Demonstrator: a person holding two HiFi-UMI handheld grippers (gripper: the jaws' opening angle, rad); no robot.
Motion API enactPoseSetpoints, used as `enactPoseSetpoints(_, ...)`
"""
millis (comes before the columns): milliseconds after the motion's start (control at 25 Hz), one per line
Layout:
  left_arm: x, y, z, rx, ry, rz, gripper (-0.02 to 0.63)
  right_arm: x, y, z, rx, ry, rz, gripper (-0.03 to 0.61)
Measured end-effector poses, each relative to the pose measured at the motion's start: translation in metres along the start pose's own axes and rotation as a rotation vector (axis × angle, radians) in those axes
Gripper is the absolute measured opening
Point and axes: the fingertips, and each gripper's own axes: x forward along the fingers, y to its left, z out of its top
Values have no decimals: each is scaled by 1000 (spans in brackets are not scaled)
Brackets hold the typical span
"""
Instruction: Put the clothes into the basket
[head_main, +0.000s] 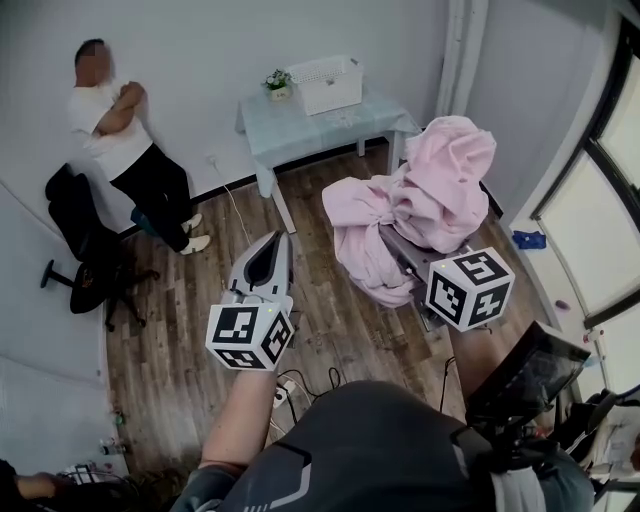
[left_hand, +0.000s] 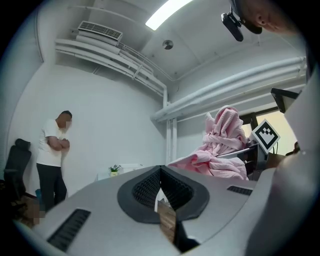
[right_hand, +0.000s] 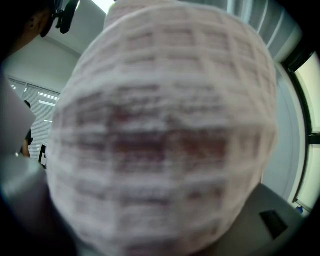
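A big pink garment (head_main: 420, 205) hangs in a bunch over my right gripper (head_main: 396, 246), which is shut on it and holds it above the wooden floor. Its fingertips are buried in the cloth. The right gripper view is filled by the pink waffle-weave cloth (right_hand: 165, 130) pressed close to the lens. The white basket (head_main: 326, 84) stands on a small pale table (head_main: 300, 128) against the far wall. My left gripper (head_main: 281, 240) is shut and holds nothing; it points toward the table, left of the garment. In the left gripper view its jaws (left_hand: 160, 170) meet at the tips.
A person (head_main: 118, 130) stands with arms crossed against the left wall, beside a black office chair (head_main: 85, 255). A small potted plant (head_main: 278, 84) sits next to the basket. Cables and a power strip (head_main: 292, 388) lie on the floor near me. Windows (head_main: 600, 210) run along the right.
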Motion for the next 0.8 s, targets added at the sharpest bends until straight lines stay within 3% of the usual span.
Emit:
enactPoseSetpoints(280, -4, 3, 3, -13, -4, 23, 9, -2, -1, 3, 8, 7, 3, 319)
enactPoseSetpoints(560, -40, 8, 39, -64, -12, -12, 9, -28, 32, 43, 1, 40, -44, 321)
enactPoseSetpoints(800, -18, 10, 15, -59, -35, -54, 9, -8, 11, 17, 10, 42, -31, 321)
